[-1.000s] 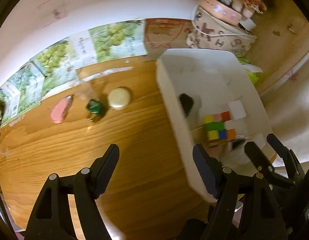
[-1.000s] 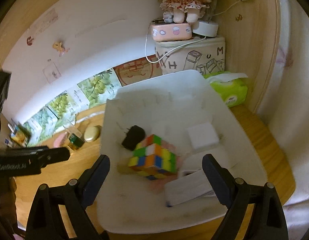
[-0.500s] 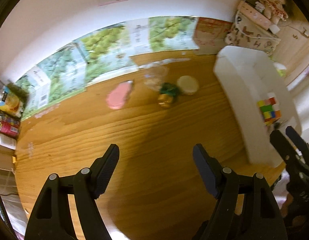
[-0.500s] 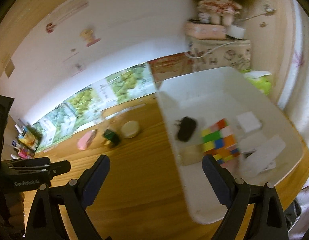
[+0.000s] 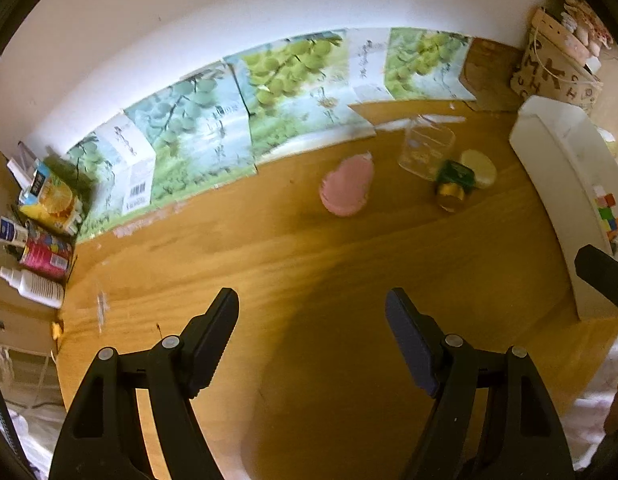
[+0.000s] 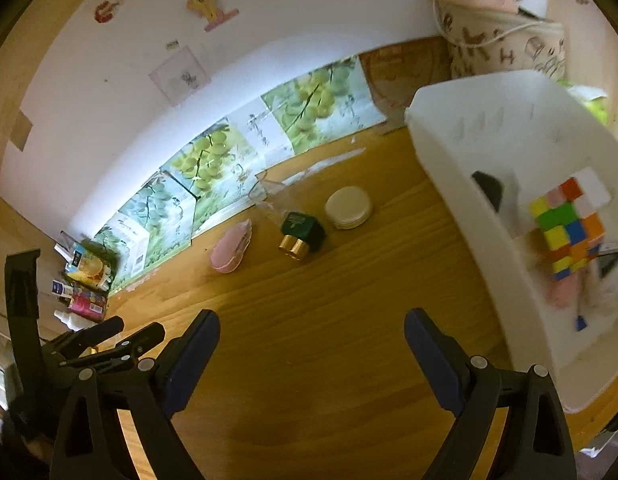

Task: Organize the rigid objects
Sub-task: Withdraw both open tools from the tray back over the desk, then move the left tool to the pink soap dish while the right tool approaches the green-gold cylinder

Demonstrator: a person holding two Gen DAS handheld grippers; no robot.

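Left wrist view: the left gripper (image 5: pixel 312 336) stands open and empty at the bottom of the frame. The pink oval object (image 5: pixel 346 187) lies well above it, slightly right of centre, its long axis tilted up-right.

Right wrist view: the right gripper (image 6: pixel 312 350) is also open and empty. The green bottle (image 6: pixel 302 233) lies almost straight above it, and the white bin (image 6: pixel 465 200) sits at the right edge. The right hand seems better lined up for the bottle.

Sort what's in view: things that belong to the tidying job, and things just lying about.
Job:
- white plastic bin
- multicoloured puzzle cube in the bin
- pink oval case
- dark green bottle with gold cap
- round cream compact
- clear plastic cup

Lying about:
- grape-print cartons
- lettered fabric bag
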